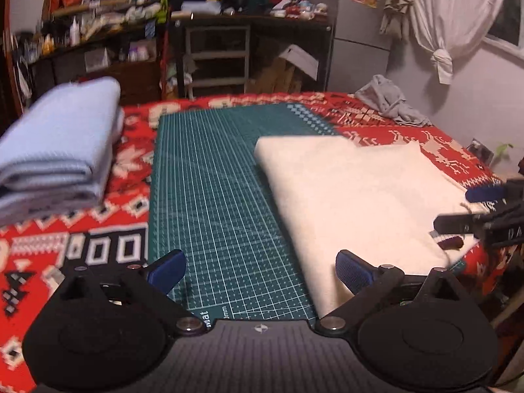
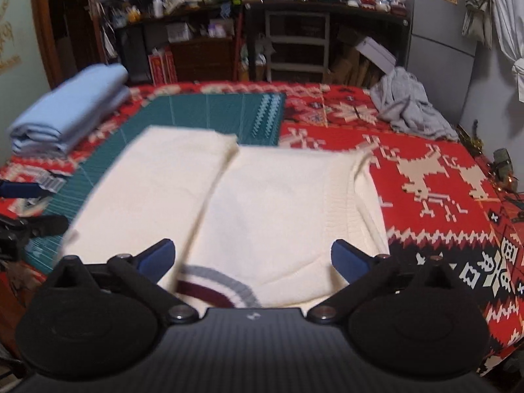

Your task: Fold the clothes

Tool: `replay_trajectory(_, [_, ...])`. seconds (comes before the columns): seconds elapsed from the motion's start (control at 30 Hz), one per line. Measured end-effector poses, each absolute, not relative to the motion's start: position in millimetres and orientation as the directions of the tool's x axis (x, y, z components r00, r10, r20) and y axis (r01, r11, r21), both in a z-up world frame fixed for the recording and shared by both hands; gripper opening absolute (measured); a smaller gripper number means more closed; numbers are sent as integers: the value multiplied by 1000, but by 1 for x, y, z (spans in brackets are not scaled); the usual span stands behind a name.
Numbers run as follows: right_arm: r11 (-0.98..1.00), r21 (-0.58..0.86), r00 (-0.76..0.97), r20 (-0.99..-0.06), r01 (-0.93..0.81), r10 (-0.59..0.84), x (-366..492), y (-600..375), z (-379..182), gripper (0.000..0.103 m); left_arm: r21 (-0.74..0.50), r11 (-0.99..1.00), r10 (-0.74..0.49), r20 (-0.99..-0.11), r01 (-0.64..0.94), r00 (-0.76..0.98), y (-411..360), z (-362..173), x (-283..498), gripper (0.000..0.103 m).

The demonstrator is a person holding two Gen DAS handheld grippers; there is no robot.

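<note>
A cream knit sweater (image 1: 363, 196) (image 2: 262, 203) lies folded flat, half on the green cutting mat (image 1: 213, 190) (image 2: 209, 114) and half on the red patterned cloth. Its striped maroon and grey hem (image 2: 216, 286) shows at the near edge in the right wrist view. My left gripper (image 1: 260, 270) is open over the mat, left of the sweater, with nothing between its fingers. My right gripper (image 2: 252, 258) is open just above the sweater's near edge and holds nothing. It also shows at the right edge of the left wrist view as the right gripper (image 1: 471, 219).
A folded light blue stack (image 1: 59, 154) (image 2: 72, 114) sits at the far left of the table. A crumpled grey garment (image 1: 389, 101) (image 2: 412, 108) lies at the far right corner. Shelves, a desk and a curtain stand behind the red patterned tablecloth (image 1: 425, 137) (image 2: 442, 180).
</note>
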State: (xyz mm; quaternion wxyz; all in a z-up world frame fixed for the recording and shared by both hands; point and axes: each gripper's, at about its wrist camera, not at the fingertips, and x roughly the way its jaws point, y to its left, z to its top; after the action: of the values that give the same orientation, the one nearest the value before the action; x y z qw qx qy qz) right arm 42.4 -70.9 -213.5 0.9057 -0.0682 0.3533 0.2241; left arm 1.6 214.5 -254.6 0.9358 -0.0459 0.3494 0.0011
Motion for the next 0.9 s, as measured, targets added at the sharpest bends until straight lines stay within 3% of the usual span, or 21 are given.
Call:
replay_trajectory(0.13, [891, 9, 641, -691, -454, 333, 49, -69, -228, 103, -197, 979, -97, -672, -51, 734, 230, -262, 7, 103])
replay_trajectory(0.73, [896, -8, 597, -748, -445, 290, 59, -60, -232, 103, -188, 982, -109, -687, -32, 718, 228, -262, 7, 103])
replay_trajectory(0.77, [896, -18, 603, -745, -445, 284, 58, -59, -231, 103, -192, 980, -105, -695, -42, 711, 228, -260, 8, 102])
replay_trajectory(0.83, [893, -56, 604, -755, -447, 255, 56, -55, -223, 102, -203, 977, -97, -690, -64, 717, 228, -251, 4, 89])
replay_trajectory(0.9, [892, -67, 639, -722, -447, 266, 45, -53, -208, 101, -218, 975, -117, -656, -39, 746, 225, -239, -4, 88])
